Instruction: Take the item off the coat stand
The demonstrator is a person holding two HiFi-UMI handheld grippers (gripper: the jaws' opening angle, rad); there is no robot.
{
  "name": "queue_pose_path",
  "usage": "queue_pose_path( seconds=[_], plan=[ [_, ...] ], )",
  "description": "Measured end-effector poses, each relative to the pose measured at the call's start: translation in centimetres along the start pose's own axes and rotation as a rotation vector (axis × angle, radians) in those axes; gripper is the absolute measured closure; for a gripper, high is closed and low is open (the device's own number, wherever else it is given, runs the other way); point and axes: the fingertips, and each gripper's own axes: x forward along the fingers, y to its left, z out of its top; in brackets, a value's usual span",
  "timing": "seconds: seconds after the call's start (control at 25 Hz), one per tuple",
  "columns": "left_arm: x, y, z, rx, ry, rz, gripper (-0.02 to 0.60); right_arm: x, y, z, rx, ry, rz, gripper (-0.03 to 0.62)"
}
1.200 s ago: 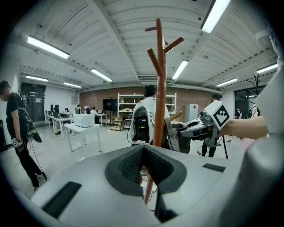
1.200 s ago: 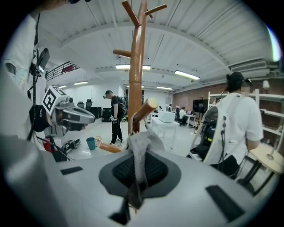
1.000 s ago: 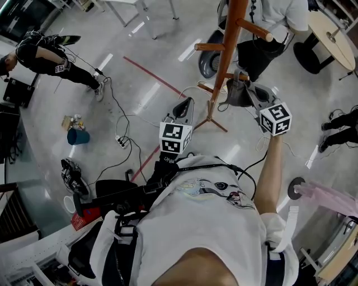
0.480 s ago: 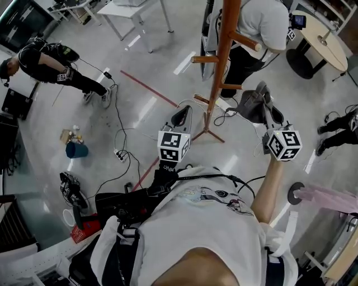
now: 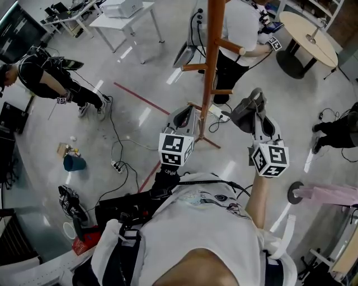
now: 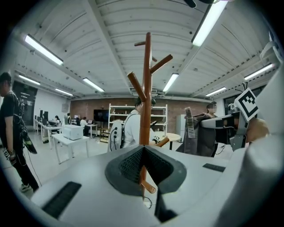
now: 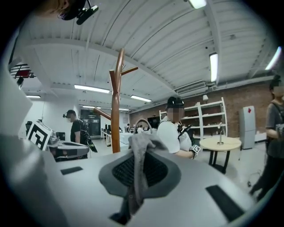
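Observation:
The wooden coat stand (image 5: 211,56) rises ahead of me, its pegs bare on the side I see. My right gripper (image 5: 257,104) is to the right of the pole and clear of it, shut on a grey fabric item (image 5: 244,114) with a loop strap. In the right gripper view the grey fabric item (image 7: 138,153) hangs pinched between the jaws, with the coat stand (image 7: 116,116) behind and to the left. My left gripper (image 5: 184,113) points at the stand's base, jaws together and empty. In the left gripper view the coat stand (image 6: 146,104) stands straight ahead.
A person in white (image 5: 241,25) stands just behind the stand. Another in black (image 5: 42,72) is at the far left. A round table (image 5: 309,31) is at the back right and a white table (image 5: 120,12) at the back. Cables (image 5: 118,162) and a blue bucket (image 5: 74,163) lie on the floor.
My right gripper has pulled the grey item away from the stand's lower peg, back and to the right. The left gripper has stayed about where it was.

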Motion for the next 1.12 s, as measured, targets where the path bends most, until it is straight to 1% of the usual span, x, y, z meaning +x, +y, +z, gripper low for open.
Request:
queue_pose_path(
  seconds=[0.2, 0.32, 0.48, 1.12],
  plan=[
    [0.2, -0.3, 1.2, -0.001, -0.021, 0.002, 0.578, -0.3, 1.5, -0.7, 0.040, -0.032, 0.005, 0.582],
    [0.5, -0.6, 1.6, 0.008, -0.031, 0.002, 0.578, -0.1, 2.0, -1.4, 0.036, -0.027, 0.024, 0.582],
    [0.2, -0.4, 1.8, 0.009, -0.039, 0.003, 0.578, -0.2, 2.4, -1.3, 0.028, -0.027, 0.022, 0.582],
    [0.0, -0.5, 1.0, 0.004, -0.019, -0.005, 0.578, -0.3, 2.8, -1.8, 0.021, -0.017, 0.015, 0.582]
  ],
)
